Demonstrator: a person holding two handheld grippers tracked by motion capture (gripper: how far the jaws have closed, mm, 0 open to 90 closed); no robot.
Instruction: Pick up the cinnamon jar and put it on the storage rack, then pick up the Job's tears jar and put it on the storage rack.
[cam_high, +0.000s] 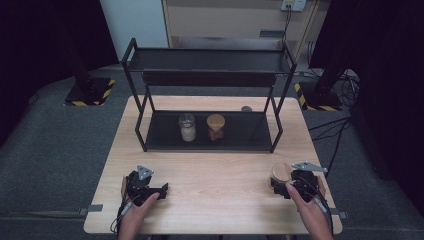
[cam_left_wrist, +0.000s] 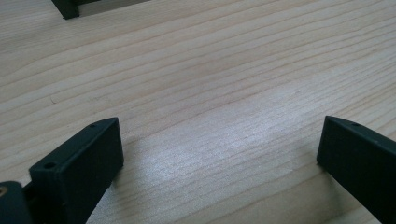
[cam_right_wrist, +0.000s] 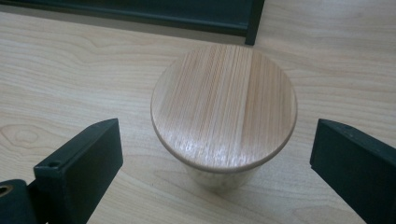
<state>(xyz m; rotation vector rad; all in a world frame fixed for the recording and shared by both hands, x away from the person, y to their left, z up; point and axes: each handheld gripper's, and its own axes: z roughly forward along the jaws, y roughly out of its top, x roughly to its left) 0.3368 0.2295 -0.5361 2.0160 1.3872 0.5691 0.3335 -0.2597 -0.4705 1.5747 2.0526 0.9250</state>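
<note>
A jar with a round wooden lid stands on the table near its front right; in the high view this wooden-lidded jar is just left of my right gripper. The right gripper is open, its jaws wide on either side of the jar and apart from it. My left gripper rests near the front left, and the left gripper is open over bare wood. On the lower shelf of the black rack stand a jar of white stuff and a wooden-lidded jar of brown stuff.
The rack's upper shelf overhangs the back half of the wooden table. A small dark round object lies behind the rack. A rack foot shows at the top of the left gripper view.
</note>
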